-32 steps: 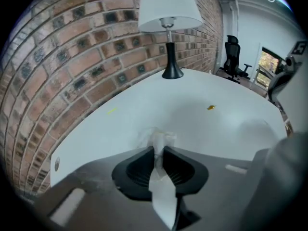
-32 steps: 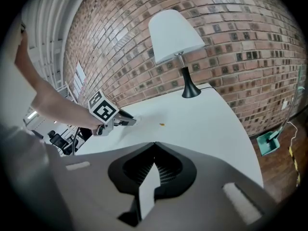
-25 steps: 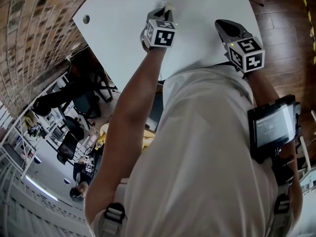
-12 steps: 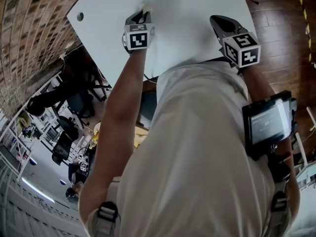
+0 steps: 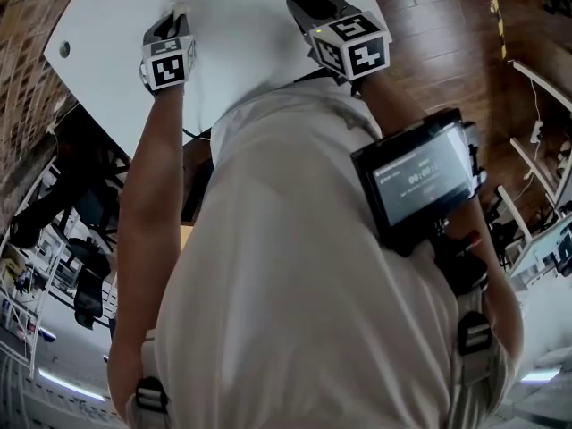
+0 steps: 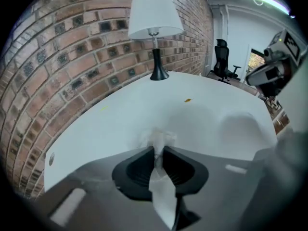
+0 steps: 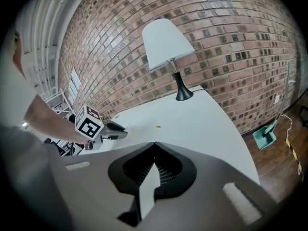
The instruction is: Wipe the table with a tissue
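Observation:
A crumpled white tissue (image 6: 158, 142) is pinched between the jaws of my left gripper (image 6: 159, 150) and pressed onto the white table (image 6: 202, 114). In the head view this gripper (image 5: 172, 18) sits near the table's left part, with the tissue (image 5: 180, 9) at its tip. The right gripper view shows it (image 7: 115, 127) from the side, low on the table (image 7: 192, 119). A small orange crumb (image 6: 187, 100) lies beyond the tissue. My right gripper (image 7: 154, 143) hovers over the near edge with its jaws together and nothing between them; the head view shows it (image 5: 308, 5) at top centre.
A white-shaded lamp (image 6: 154, 32) stands at the table's far end by the brick wall (image 6: 72, 57). The table has a round hole (image 5: 64, 49) near its left corner. A black office chair (image 6: 222, 61) and wooden floor (image 5: 429, 43) lie to the right.
My left gripper slid leftward across the table with the tissue, away from the orange crumb. The right gripper kept its place; the head camera tilted, so both sit higher in view.

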`<action>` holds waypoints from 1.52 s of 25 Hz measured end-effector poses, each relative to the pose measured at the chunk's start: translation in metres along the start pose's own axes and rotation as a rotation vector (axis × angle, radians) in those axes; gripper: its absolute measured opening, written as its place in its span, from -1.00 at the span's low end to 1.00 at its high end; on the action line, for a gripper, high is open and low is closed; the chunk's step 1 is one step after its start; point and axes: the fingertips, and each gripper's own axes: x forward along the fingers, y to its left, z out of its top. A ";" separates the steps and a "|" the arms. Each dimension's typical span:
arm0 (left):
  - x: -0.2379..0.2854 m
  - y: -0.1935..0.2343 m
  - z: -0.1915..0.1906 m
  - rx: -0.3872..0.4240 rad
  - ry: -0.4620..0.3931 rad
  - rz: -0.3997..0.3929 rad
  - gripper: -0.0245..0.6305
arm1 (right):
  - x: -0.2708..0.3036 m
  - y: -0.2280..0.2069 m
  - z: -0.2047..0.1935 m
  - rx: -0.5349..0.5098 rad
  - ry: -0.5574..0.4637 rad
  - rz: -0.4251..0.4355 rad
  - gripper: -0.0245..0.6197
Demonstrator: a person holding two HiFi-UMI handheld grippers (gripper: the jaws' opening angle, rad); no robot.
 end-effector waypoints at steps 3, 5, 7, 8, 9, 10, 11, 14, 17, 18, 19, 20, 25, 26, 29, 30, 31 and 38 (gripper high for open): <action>-0.004 -0.034 0.002 0.046 -0.013 -0.069 -0.72 | 0.002 0.003 -0.001 -0.001 0.000 0.010 -0.90; -0.007 -0.053 0.003 0.065 -0.014 -0.121 -0.72 | 0.003 0.003 0.000 -0.002 -0.004 0.014 -0.90; -0.010 -0.068 0.003 0.076 -0.007 -0.176 -0.72 | 0.002 0.003 0.002 -0.003 -0.012 0.016 -0.90; -0.012 -0.074 0.003 0.079 0.001 -0.206 -0.72 | 0.001 0.003 0.002 -0.002 -0.016 0.017 -0.90; -0.015 -0.081 0.003 0.083 0.011 -0.236 -0.72 | -0.001 0.003 0.002 -0.001 -0.019 0.018 -0.90; -0.018 -0.089 0.003 0.090 0.020 -0.268 -0.72 | -0.004 0.002 0.002 -0.001 -0.021 0.019 -0.90; -0.021 -0.098 0.003 0.100 0.026 -0.302 -0.72 | -0.007 0.002 0.002 -0.001 -0.023 0.021 -0.90; -0.027 -0.121 0.003 0.159 0.015 -0.378 -0.72 | -0.011 -0.001 0.003 -0.006 -0.028 0.024 -0.90; -0.030 -0.119 0.004 0.201 -0.023 -0.338 -0.72 | -0.011 -0.001 0.007 -0.006 -0.037 0.024 -0.90; -0.031 -0.114 0.005 0.200 -0.034 -0.314 -0.72 | -0.011 -0.002 0.007 -0.004 -0.039 0.023 -0.90; -0.032 -0.108 0.007 0.193 -0.043 -0.291 -0.72 | -0.011 -0.003 0.007 -0.001 -0.041 0.022 -0.90; -0.032 -0.102 0.011 0.184 -0.053 -0.272 -0.72 | -0.011 -0.005 0.007 0.000 -0.042 0.020 -0.90; -0.031 -0.079 0.028 0.146 -0.085 -0.218 -0.71 | -0.010 -0.005 0.009 0.013 -0.051 0.009 -0.90; -0.031 -0.077 0.033 0.145 -0.092 -0.206 -0.71 | -0.011 -0.005 0.009 0.016 -0.053 0.007 -0.90; -0.028 -0.072 0.047 0.153 -0.117 -0.167 -0.71 | -0.013 -0.009 0.006 0.026 -0.054 -0.002 -0.90; -0.026 -0.071 0.052 0.158 -0.121 -0.160 -0.71 | -0.014 -0.011 0.005 0.031 -0.054 -0.007 -0.90; -0.024 -0.070 0.057 0.162 -0.124 -0.157 -0.71 | -0.015 -0.013 0.003 0.035 -0.054 -0.013 -0.90; 0.004 -0.051 0.078 0.043 -0.108 -0.136 -0.71 | -0.025 -0.025 -0.002 0.092 -0.068 -0.044 -0.90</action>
